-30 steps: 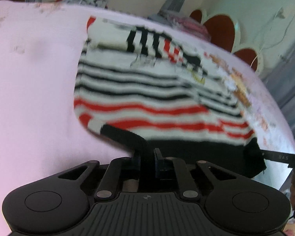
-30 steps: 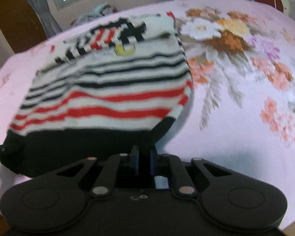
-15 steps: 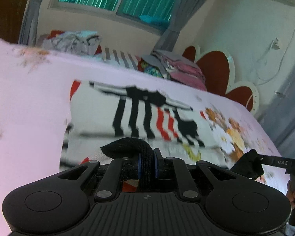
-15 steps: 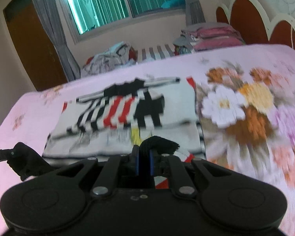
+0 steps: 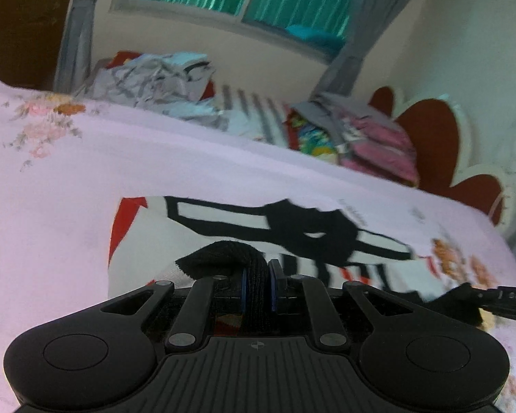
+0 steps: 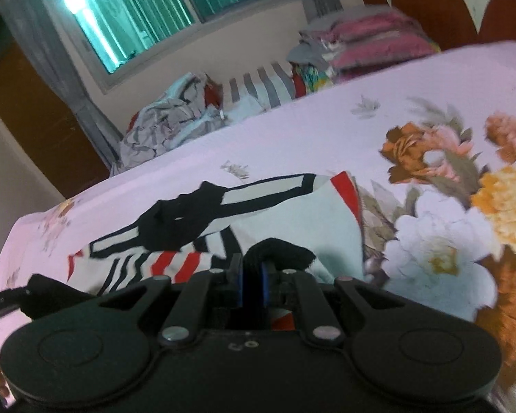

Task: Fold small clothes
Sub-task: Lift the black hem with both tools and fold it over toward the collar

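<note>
A small white knit sweater (image 5: 203,230) with black and red stripes lies on the pink bed; it also shows in the right wrist view (image 6: 292,213). My left gripper (image 5: 257,272) is shut on the sweater's black hem (image 5: 220,258) at its left corner, lifted above the upper part of the sweater. My right gripper (image 6: 251,272) is shut on the black hem (image 6: 282,251) at the right corner, lifted the same way. Each gripper's tip shows in the other's view, the right one (image 5: 471,296) and the left one (image 6: 48,292).
The pink bedsheet (image 5: 68,186) has a flower print at the right (image 6: 443,241). A heap of crumpled clothes (image 5: 154,79) and a stack of folded clothes (image 5: 371,137) lie at the far edge. A red and white headboard (image 5: 440,144) stands beyond.
Both grippers have lifted the black hem and carried it forward over the sweater toward its collar end. The striped lower part has passed out of view beneath the grippers.
</note>
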A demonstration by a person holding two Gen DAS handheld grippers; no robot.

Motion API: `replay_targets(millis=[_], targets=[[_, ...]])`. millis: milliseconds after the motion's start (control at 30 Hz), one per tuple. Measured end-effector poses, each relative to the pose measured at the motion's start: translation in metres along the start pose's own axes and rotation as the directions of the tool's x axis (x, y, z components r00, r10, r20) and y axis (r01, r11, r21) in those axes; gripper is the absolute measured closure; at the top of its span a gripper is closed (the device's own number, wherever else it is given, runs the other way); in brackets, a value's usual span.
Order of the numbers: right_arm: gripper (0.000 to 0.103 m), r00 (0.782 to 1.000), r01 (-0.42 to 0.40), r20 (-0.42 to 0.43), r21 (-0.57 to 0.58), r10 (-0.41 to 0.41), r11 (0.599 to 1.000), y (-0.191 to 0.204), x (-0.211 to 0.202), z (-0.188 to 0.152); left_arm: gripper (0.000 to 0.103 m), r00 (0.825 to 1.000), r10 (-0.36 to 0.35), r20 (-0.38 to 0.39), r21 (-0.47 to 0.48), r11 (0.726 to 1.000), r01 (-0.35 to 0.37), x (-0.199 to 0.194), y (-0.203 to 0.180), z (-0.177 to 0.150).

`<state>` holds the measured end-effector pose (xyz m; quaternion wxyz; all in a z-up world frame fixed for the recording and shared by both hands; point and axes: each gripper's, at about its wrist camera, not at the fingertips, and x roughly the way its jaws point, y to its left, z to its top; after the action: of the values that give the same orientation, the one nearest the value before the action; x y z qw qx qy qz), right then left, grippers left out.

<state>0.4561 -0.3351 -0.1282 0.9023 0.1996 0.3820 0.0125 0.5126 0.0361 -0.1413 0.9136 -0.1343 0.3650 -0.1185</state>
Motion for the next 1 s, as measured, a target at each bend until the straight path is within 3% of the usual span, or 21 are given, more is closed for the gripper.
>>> replay_targets(millis=[267,367,400,433,467,500,533,600,767,867,900,1000], targets=[[0.091,0.998,0.025,-0.055,0.09,-0.02,0.996,-0.022,0.05,0.014,0.09,0.996,0.071,-0.046,0.001,0.997,-0.072,0.048,0.008,0.006],[0.086,0.998,0.004,-0.056,0.087,0.001,0.996,-0.023,0.053,0.017,0.08,0.997,0.036,-0.069,0.011,0.999,-0.035,0.049,0.011,0.008],[0.082,0.999,-0.004,-0.045,0.083,0.008,0.997,-0.024,0.052,0.018,0.061,0.998,0.012,-0.067,0.001,1.0,-0.012,0.045,0.013,0.009],[0.069,1.0,0.003,-0.026,0.073,-0.002,0.997,-0.023,0.05,0.02,0.043,0.998,-0.003,-0.058,0.0,1.0,0.003,0.041,0.015,0.011],[0.056,1.0,0.015,0.002,0.059,-0.015,0.998,-0.023,0.047,0.022,0.031,1.0,0.011,-0.028,0.012,1.0,-0.01,0.034,0.014,0.012],[0.031,0.999,0.026,0.033,0.044,-0.028,0.999,-0.023,0.044,0.023,0.017,1.0,0.029,0.003,0.026,0.999,-0.029,0.029,0.014,0.014],[0.028,0.998,0.032,0.05,0.024,-0.033,0.999,-0.023,0.042,0.025,0.016,0.999,0.035,0.033,0.046,0.998,-0.036,0.023,0.015,0.015],[0.037,0.999,0.027,0.045,-0.017,-0.026,0.999,-0.022,0.042,0.027,0.016,0.999,0.024,0.032,0.075,0.997,-0.027,0.02,0.019,0.019],[0.035,0.996,-0.044,0.075,-0.037,0.047,0.998,-0.026,0.043,0.029,0.016,0.999,0.004,-0.04,0.118,0.993,0.001,0.038,0.026,0.022],[0.033,0.999,-0.031,0.037,-0.093,0.034,0.995,-0.02,0.056,0.028,0.016,0.997,-0.003,-0.075,0.147,0.989,0.014,0.058,0.02,0.02],[0.033,0.999,-0.023,0.027,-0.11,0.026,0.994,-0.018,0.06,0.027,0.019,0.997,-0.005,-0.078,0.146,0.989,0.017,0.064,0.018,0.02],[0.038,1.0,-0.021,0.007,-0.145,0.022,0.989,-0.015,0.069,0.025,0.047,0.994,-0.017,-0.109,0.148,0.988,0.033,0.077,0.013,0.016]])
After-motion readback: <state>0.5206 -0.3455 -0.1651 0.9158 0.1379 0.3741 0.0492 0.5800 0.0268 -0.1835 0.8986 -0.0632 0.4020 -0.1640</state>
